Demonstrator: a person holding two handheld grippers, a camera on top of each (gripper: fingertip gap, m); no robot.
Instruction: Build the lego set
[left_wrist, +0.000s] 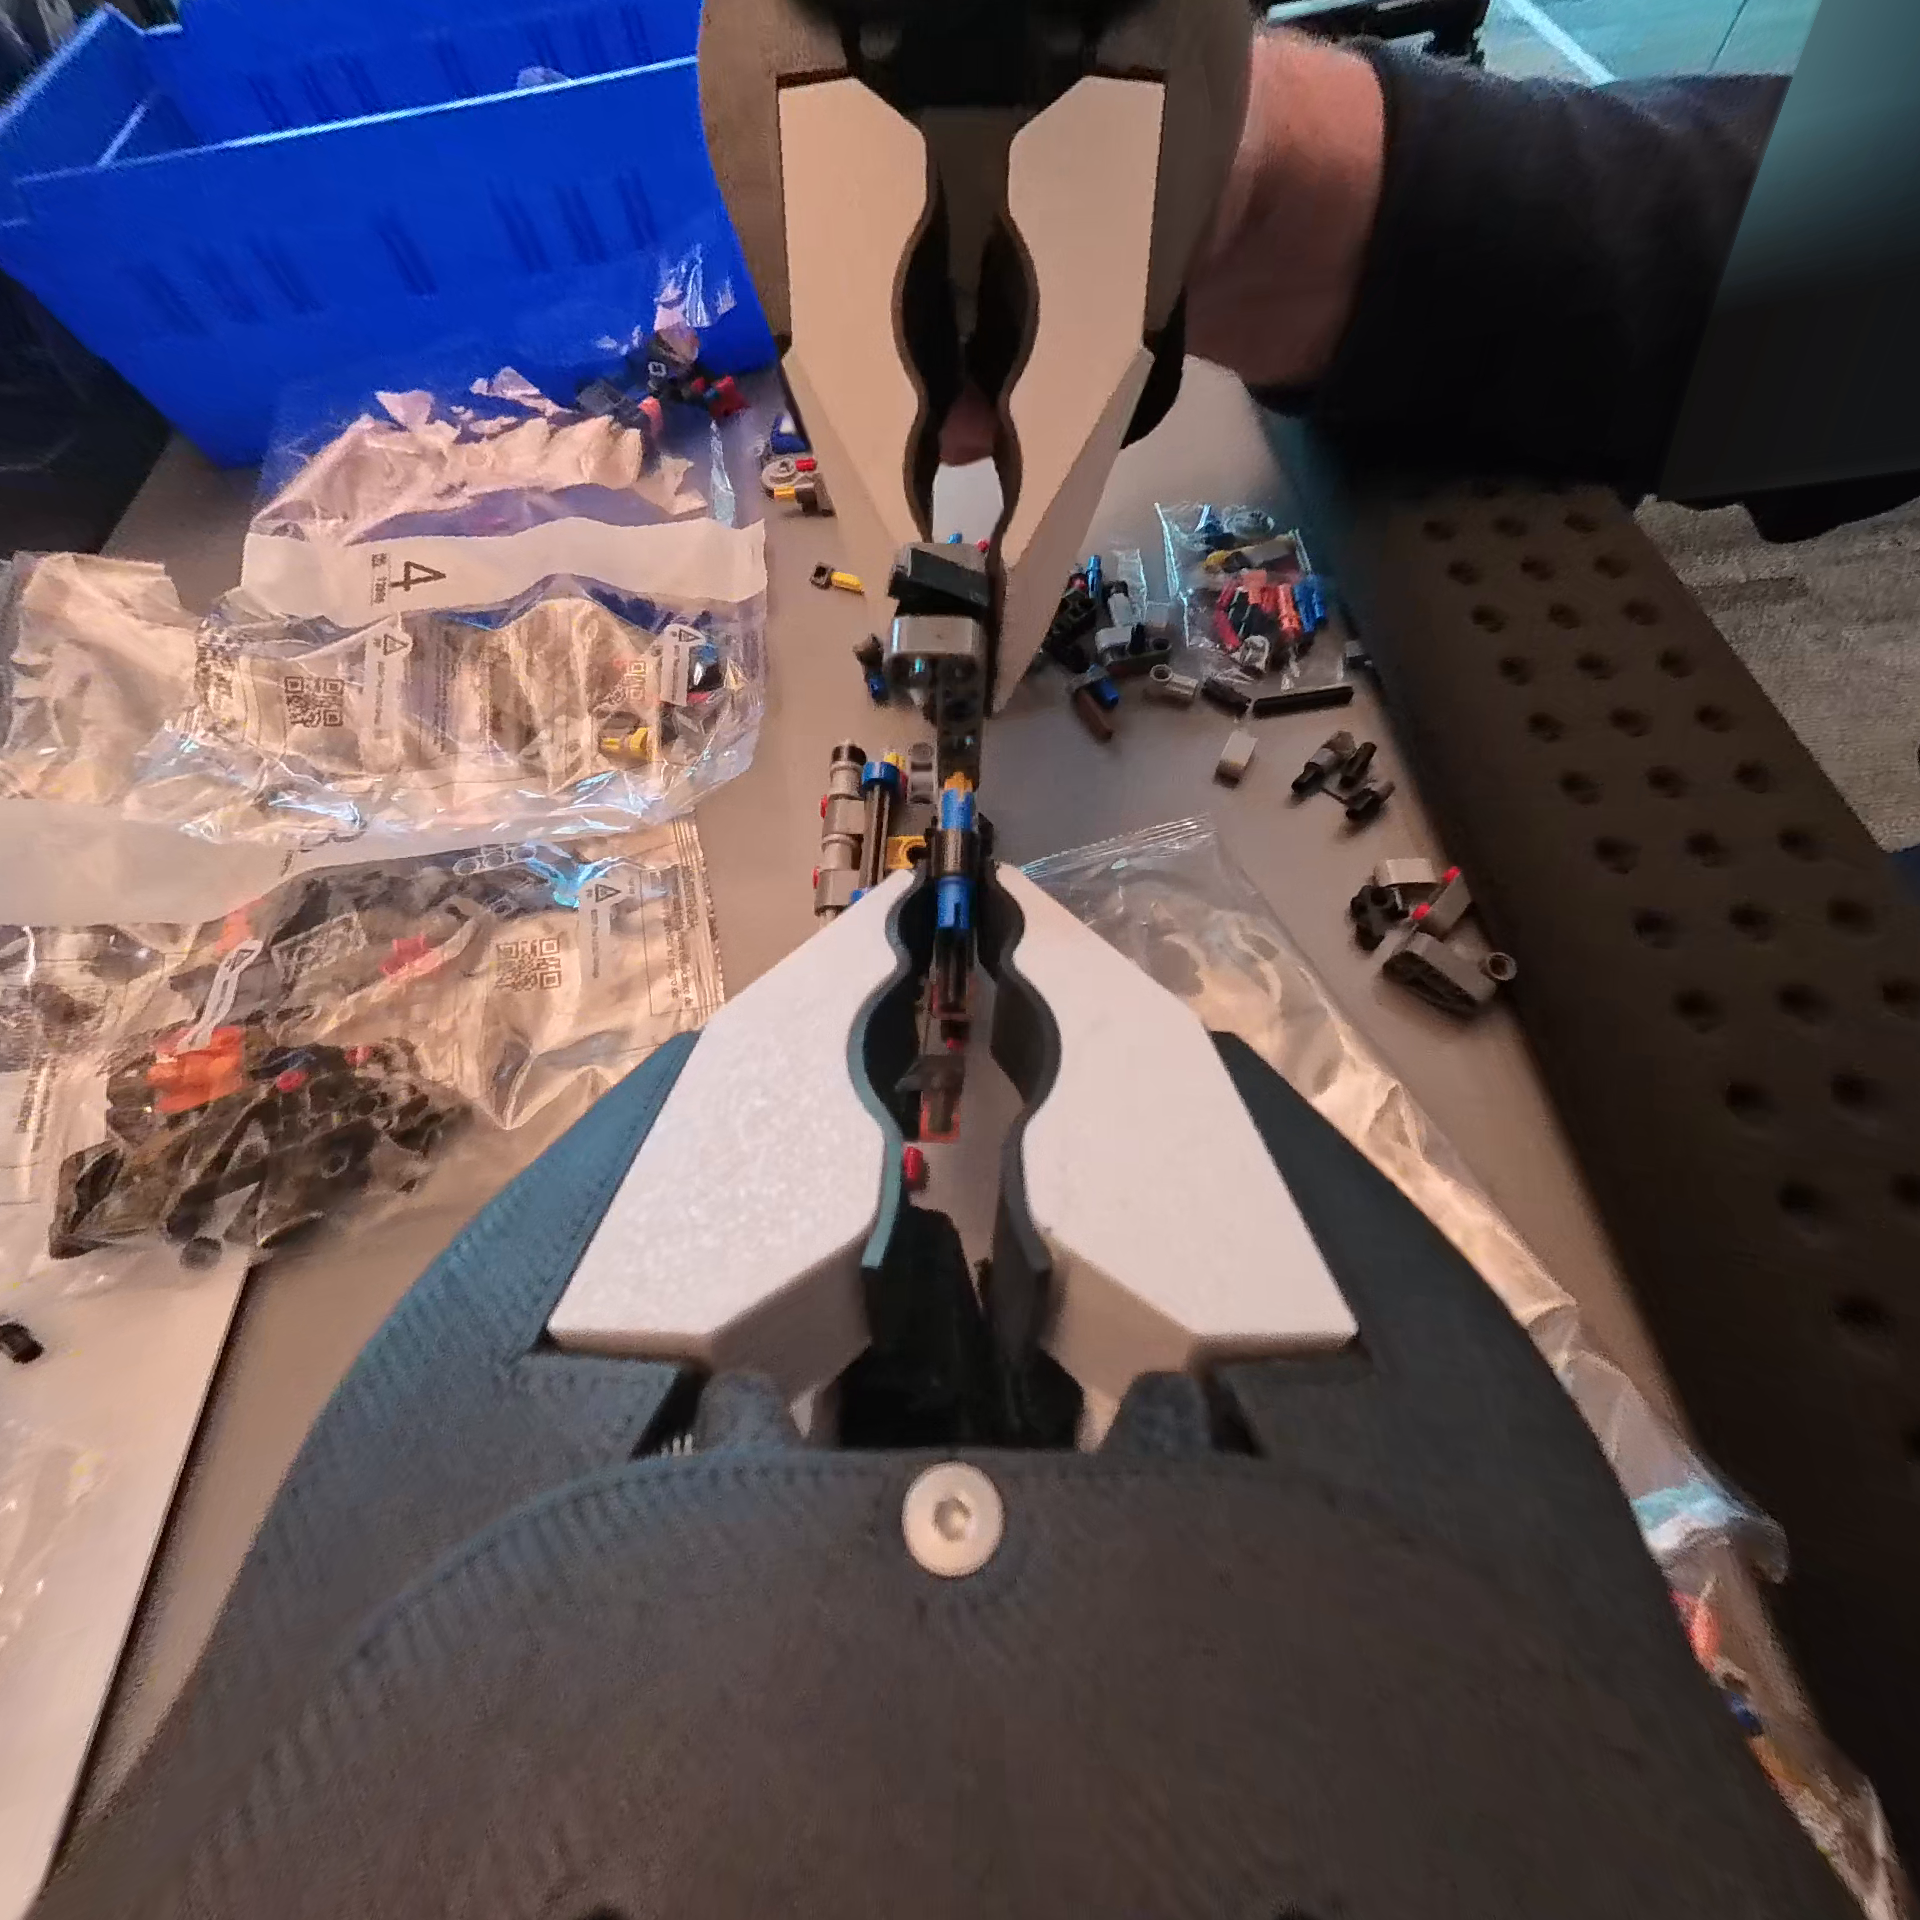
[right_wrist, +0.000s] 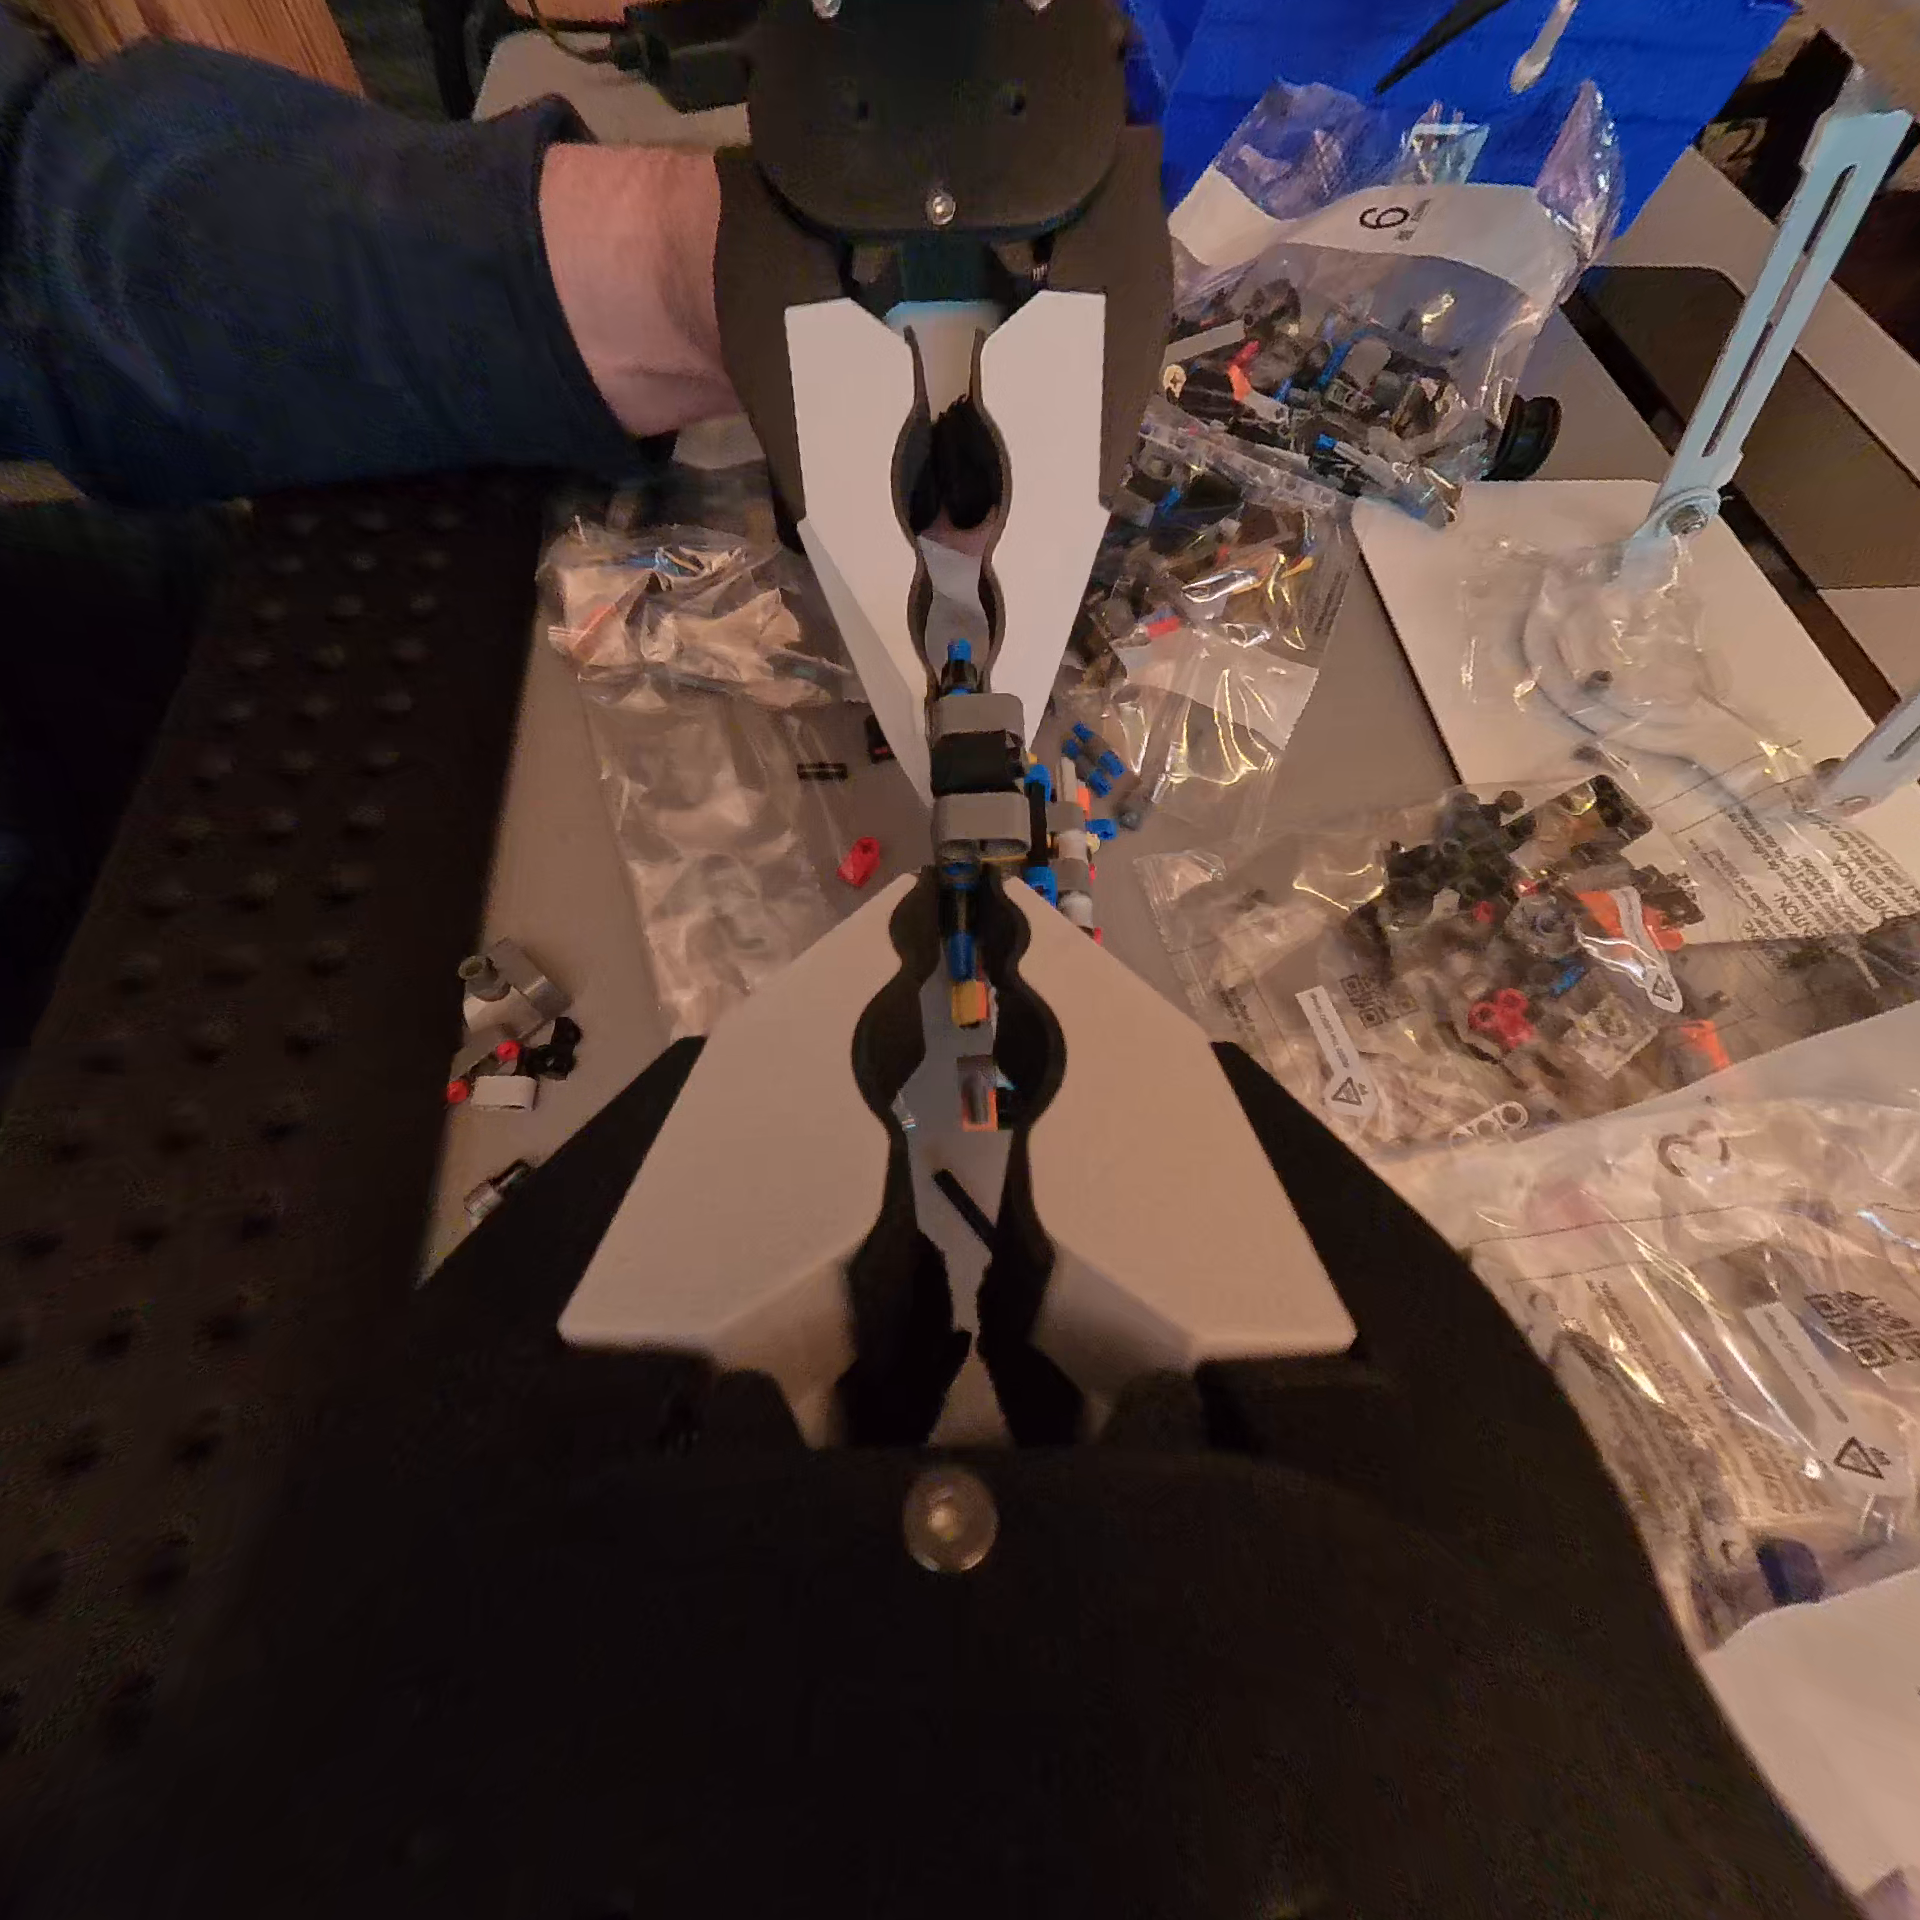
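Note:
A small lego assembly (left_wrist: 940, 644) of grey and black blocks on a thin beam with blue and yellow pins is held above the grey table (left_wrist: 1091, 810) between both grippers. My left gripper (left_wrist: 956, 883) is shut on its near end, with the blue pin between the tips. My right gripper (left_wrist: 961, 623) comes in from the far side and is shut on the end with the grey and black blocks. In the right wrist view the assembly (right_wrist: 977, 769) sits between my right gripper (right_wrist: 961, 883) and the left gripper (right_wrist: 971, 696) opposite.
Loose lego pieces (left_wrist: 1122, 634) and a small sub-assembly (left_wrist: 862, 831) lie under the grippers. Sealed part bags (left_wrist: 468, 644) (right_wrist: 1507, 935) cover the left side. A blue bin (left_wrist: 364, 208) stands at the back. A black perforated board (left_wrist: 1662, 935) (right_wrist: 260, 831) borders the right side.

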